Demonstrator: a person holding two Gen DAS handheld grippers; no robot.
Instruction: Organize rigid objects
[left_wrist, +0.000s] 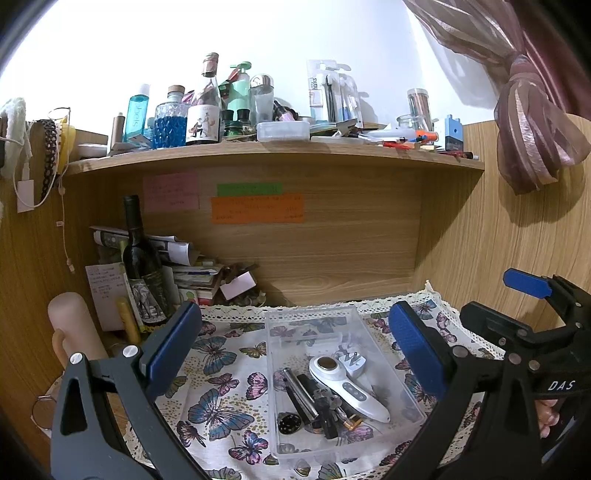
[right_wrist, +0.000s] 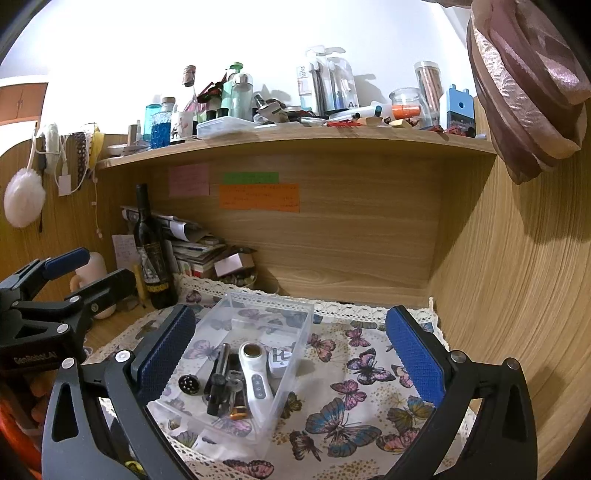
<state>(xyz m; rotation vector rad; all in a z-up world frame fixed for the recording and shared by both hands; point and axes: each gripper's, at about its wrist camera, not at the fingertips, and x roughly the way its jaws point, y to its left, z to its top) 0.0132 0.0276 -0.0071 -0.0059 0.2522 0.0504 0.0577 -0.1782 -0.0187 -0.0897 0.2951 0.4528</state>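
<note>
Both my left gripper (left_wrist: 295, 350) and right gripper (right_wrist: 291, 350) spread apart, empty; clear bin (left_wrist: 280, 321) appears filled, so I should withdraw without nudging it.

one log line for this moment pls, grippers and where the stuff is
left gripper: open, empty | right gripper: open, empty | clear tray: on butterfly cloth | white handheld device: in tray

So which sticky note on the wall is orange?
The lowest, widest orange note; the green strip sits right above it, and the pink note is off to the left.

Home desk nook: cluttered shelf (left_wrist: 273, 155), wine bottle (left_wrist: 142, 266), curtain (left_wrist: 532, 122).
</note>
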